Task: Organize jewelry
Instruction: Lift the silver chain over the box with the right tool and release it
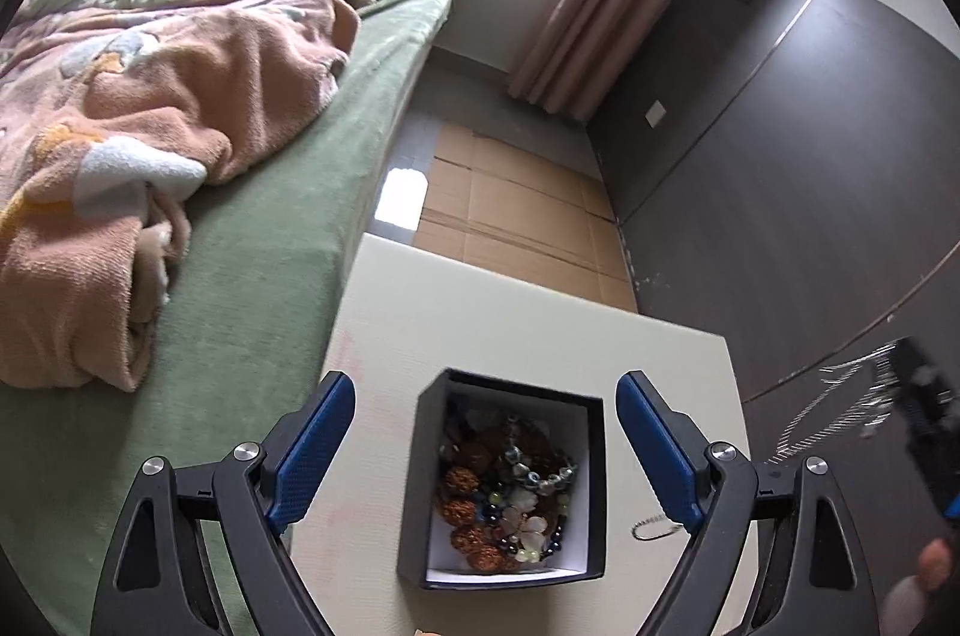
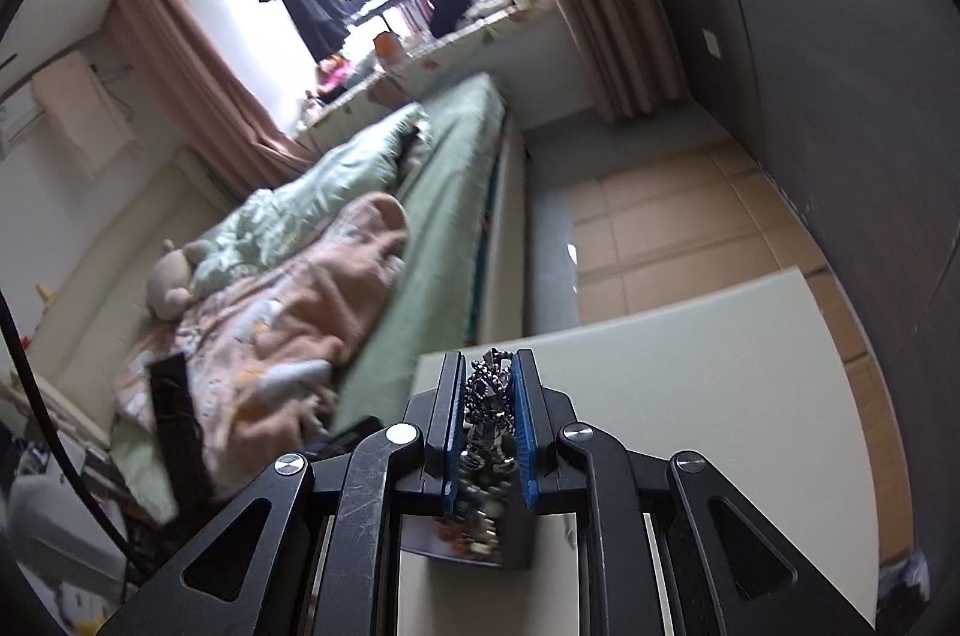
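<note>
A black box point(image 1: 420, 486) with a white lining stands on the cream table point(image 1: 510, 324) and holds a heap of bead bracelets point(image 1: 510, 492). My left gripper point(image 1: 486, 396) is open, with its blue pads on either side of the box, above it. My right gripper point(image 2: 489, 366) is shut on a silver chain necklace point(image 2: 489, 396); it shows at the right edge of the left wrist view point(image 1: 924, 420), with the chain point(image 1: 840, 408) trailing blurred in the air. The box shows below my right gripper point(image 2: 516, 546).
A small ball chain point(image 1: 651, 528) lies on the table right of the box. A bed point(image 1: 270, 276) with blankets runs along the table's left side. Cardboard point(image 1: 516, 210) covers the floor beyond the table, and a dark wardrobe point(image 1: 810, 156) stands to the right.
</note>
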The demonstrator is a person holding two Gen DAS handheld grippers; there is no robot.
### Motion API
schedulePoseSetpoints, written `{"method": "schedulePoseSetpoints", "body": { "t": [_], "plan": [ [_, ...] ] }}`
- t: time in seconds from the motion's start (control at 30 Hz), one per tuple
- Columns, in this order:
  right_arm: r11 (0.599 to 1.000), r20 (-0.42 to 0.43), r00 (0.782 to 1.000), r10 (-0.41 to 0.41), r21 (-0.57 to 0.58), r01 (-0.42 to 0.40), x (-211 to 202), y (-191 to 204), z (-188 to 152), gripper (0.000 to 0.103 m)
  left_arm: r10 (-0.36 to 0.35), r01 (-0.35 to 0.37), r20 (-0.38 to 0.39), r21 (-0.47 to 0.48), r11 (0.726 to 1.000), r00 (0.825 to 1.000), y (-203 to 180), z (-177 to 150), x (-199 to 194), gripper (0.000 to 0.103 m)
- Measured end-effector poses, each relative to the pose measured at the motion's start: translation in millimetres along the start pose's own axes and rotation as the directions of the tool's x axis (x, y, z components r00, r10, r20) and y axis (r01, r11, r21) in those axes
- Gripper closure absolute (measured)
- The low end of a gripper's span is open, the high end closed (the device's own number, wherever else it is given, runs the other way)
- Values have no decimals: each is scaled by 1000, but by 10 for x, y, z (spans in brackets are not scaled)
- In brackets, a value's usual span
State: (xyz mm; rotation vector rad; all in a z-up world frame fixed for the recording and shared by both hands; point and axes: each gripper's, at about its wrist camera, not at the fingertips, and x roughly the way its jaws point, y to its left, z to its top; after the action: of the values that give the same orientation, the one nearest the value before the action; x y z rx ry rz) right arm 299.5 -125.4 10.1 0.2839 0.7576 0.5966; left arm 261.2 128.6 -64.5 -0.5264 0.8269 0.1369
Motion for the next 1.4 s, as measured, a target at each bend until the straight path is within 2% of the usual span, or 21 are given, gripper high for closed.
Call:
{"method": "schedulePoseSetpoints", "body": {
  "t": [0.27,0.53,0.73,1.03,1.23,1.4],
  "plan": [
    [991,84,995,56,-125,-45,-284,621,240,87,-9,10,22,-48,999,1000,127,68,-79,14],
    [986,60,996,70,-157,-59,-58,836,304,87,-15,18,24,-107,994,1000,291,113,-89,14],
    [988,51,996,77,-137,-69,47,809,317,87,-20,22,15,-130,991,1000,333,112,-72,14],
    [980,115,987,110,-180,-88,-224,973,547,87,-21,21,5,-141,990,1000,345,106,-48,14],
    [982,82,991,102,-168,-87,-40,897,502,87,-17,17,6,-142,990,1000,353,105,-54,14],
    [988,5,997,83,-128,-82,314,673,302,87,-16,16,1,-150,989,1000,376,105,-46,14]
  ]
}}
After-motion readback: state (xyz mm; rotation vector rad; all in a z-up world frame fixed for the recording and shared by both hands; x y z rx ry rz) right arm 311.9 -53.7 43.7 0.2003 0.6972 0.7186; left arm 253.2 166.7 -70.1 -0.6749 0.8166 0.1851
